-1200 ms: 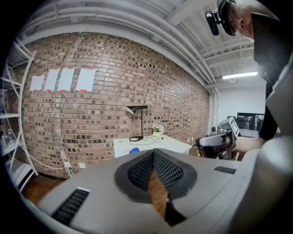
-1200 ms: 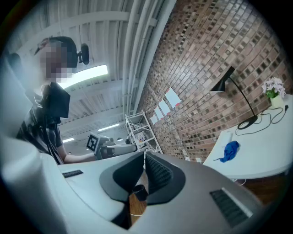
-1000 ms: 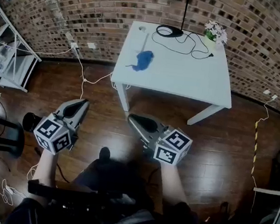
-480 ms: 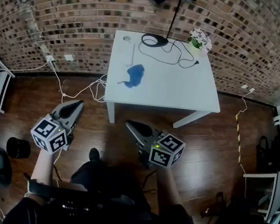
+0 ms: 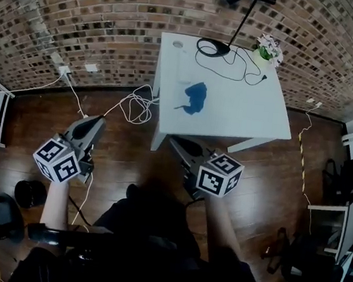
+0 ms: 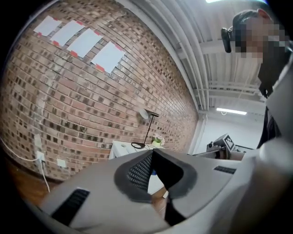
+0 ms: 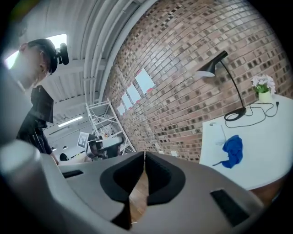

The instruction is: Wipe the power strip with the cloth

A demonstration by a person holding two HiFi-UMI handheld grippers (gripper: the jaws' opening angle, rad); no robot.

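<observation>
A white table [image 5: 242, 123] stands against the brick wall, and a crumpled blue cloth [image 5: 195, 98] lies on its left half. The white power strip [image 7: 223, 135] lies just beyond the cloth [image 7: 233, 150] and is barely distinct from the tabletop in the head view. Both grippers are held over the wooden floor, short of the table. My left gripper [image 5: 98, 121] is shut and empty, well left of the table's near corner. My right gripper [image 5: 172, 142] is also shut and empty, its tip just under the table's near edge. Nothing sits between the jaws in either gripper view.
A black desk lamp [image 5: 235, 20] with its cord [image 5: 237, 65] and a small flower pot [image 5: 268, 47] stand at the table's far side. White cables [image 5: 136, 107] coil on the floor by the left table leg. A black round object [image 5: 29, 192] sits at lower left.
The table and cloth have come nearer to the grippers and shifted right in the head view. Both grippers have stayed shut and empty.
</observation>
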